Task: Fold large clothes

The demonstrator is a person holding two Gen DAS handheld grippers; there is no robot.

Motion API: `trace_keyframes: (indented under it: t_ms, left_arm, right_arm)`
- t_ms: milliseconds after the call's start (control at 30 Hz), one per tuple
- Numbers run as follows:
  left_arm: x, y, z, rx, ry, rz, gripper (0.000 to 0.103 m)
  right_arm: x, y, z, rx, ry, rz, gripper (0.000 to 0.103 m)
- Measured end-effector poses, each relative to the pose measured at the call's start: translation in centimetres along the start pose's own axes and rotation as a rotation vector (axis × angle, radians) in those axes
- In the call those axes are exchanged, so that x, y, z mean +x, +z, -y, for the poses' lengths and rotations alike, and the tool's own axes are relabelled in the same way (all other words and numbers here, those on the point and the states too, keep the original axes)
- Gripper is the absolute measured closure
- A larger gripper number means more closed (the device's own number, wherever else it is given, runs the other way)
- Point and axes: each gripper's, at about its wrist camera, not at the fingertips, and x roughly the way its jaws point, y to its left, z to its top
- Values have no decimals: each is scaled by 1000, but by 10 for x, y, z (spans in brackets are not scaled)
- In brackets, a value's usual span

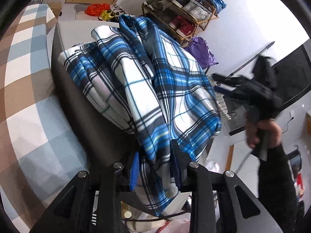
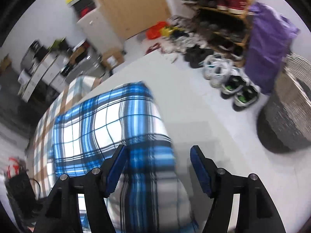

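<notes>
The plaid garment (image 1: 147,89), blue, white and black, lies bunched in thick folds on a grey table (image 1: 81,104), its near end hanging off the table edge toward the person.

Left gripper (image 1: 155,167): clamped on that hanging edge, the cloth pinched between its blue pads.

Right gripper (image 2: 158,167): jaws spread wide, nothing pressed between them. In its own view the cloth lies under and between the fingers, but the pads do not bear on it. From the left wrist view the tool appears off to the right of the table, blurred, with the person's hand (image 1: 262,134) wrapped around its handle.

Step in hand, by my judgement: one fold is laid over and the right side is let go, while the left holds its corner. The bundle is uneven and not yet compact, so the task stands partway.

Next move calls for the right tool to find a fresh edge or corner of the cloth, close on it, and work with the left to draw the next fold square. Risk: the overhanging end may drag the pile off the table.
</notes>
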Motion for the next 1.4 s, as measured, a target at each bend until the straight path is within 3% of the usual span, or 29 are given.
trace_keyframes:
  t_ms: [67,167,267,367,400,533,600,667,733,833,933,1033,1067,1133,1200,1300,1400]
  left_arm:
    - [1,-11,1,2,13,-12,80]
    - [6,-17,12,8,37,-7,80]
    - [9,-16,18,-5,36,-17,77]
    - [3,-18,16,-7,17,-47,77]
    - [1,-18,12,-13,10,-59,77]
    - [-3,-1,8,-55,7,-87,77]
    - [-19,0,8,-38,20,-66,77]
    - [-32,4,15,-7,21,-26,77]
    - [-55,7,31,45,9,36,77]
    - [-70,11,61,83,-147,85,73]
    - [-50,7,82,105,-239,15,70]
    - [-19,-8,74,109,-207,-42,70]
    - [-10,-10,71,99,-198,-63,70]
    - [8,-20,54,68,-163,-112,70]
    - [16,-24,43,39,-148,-117,70]
    - [13,-30,29,-4,-185,-132,70]
    - [10,-29,30,15,-189,-134,70]
  right_arm:
    - [-21,-16,-30,-104,41,32,31]
    - [-35,-42,-70,-270,67,29,14]
    - [-11,-67,-96,-412,-40,-71,14]
    - [15,-85,-89,-439,-140,-199,17]
    - [20,-89,-85,-438,-155,-222,21]
    - [33,-110,-64,-367,-171,-366,19]
    - [27,-120,-71,-430,-217,-371,24]
    - [10,-117,-75,-385,-154,-376,35]
    - [-12,-107,-84,-376,-118,-311,34]
    - [-45,-83,-101,-342,-10,-209,33]
    - [-60,-50,-111,-231,109,-87,23]
    - [-36,-28,-102,-63,251,-103,22]
    - [-24,-31,-97,-14,265,-127,24]
    - [10,-35,-78,52,191,-218,41]
    - [33,-41,-66,64,45,-309,103]
    - [28,-46,-54,81,40,-326,103]
    - [23,-56,-67,-18,-38,-380,103]
